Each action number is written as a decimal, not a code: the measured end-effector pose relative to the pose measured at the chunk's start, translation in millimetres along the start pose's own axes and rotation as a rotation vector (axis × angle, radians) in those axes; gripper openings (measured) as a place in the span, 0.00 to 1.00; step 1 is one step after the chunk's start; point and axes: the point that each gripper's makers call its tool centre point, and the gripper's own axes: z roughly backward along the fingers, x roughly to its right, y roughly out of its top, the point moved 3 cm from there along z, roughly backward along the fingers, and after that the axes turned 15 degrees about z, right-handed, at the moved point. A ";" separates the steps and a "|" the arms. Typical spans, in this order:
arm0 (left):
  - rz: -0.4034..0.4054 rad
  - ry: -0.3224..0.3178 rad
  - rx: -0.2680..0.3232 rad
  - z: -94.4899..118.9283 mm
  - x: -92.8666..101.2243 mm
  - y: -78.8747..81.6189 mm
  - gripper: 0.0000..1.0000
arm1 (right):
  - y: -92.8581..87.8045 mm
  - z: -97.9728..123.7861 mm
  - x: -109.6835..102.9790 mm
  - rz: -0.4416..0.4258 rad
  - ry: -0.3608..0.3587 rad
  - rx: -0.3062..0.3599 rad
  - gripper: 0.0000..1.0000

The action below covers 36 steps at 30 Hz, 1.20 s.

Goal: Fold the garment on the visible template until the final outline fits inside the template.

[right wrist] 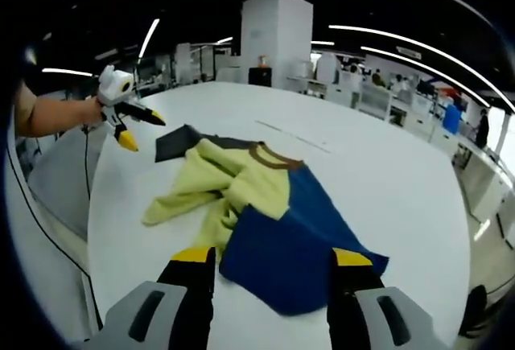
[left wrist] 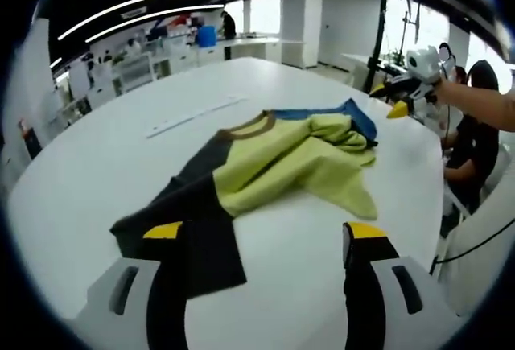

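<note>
On the white worktop [left wrist: 96,165], left gripper view: my left gripper [left wrist: 265,237] hovers, jaws open, over the crumpled garment [left wrist: 273,165]. Right gripper view: my right gripper [right wrist: 273,263], jaws open, faces its blue sleeve [right wrist: 298,245]; folding not begun, so I judge spreading comes next.

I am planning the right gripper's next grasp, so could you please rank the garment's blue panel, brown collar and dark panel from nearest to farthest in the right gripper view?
1. Blue panel: between the right gripper jaws, nearest.
2. Brown collar: mid-garment, beyond the blue.
3. Dark panel: far left end, by the left gripper.
</note>
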 end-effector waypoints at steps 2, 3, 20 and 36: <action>-0.004 -0.014 -0.007 -1.7 6.2 -3.2 0.75 | 0.8 -0.8 -3.4 0.005 0.009 0.002 0.53; -0.004 -0.020 -0.010 -2.5 9.2 -5.0 0.75 | 0.9 -1.0 -4.4 0.005 0.011 0.004 0.53; 0.037 -0.099 -0.036 -10.9 39.1 -25.8 0.61 | -0.4 -4.8 -25.8 -0.001 0.059 0.026 0.42; 0.018 -0.183 -0.081 -26.0 72.6 -36.3 0.46 | 1.3 -8.4 -43.4 0.011 0.106 0.031 0.35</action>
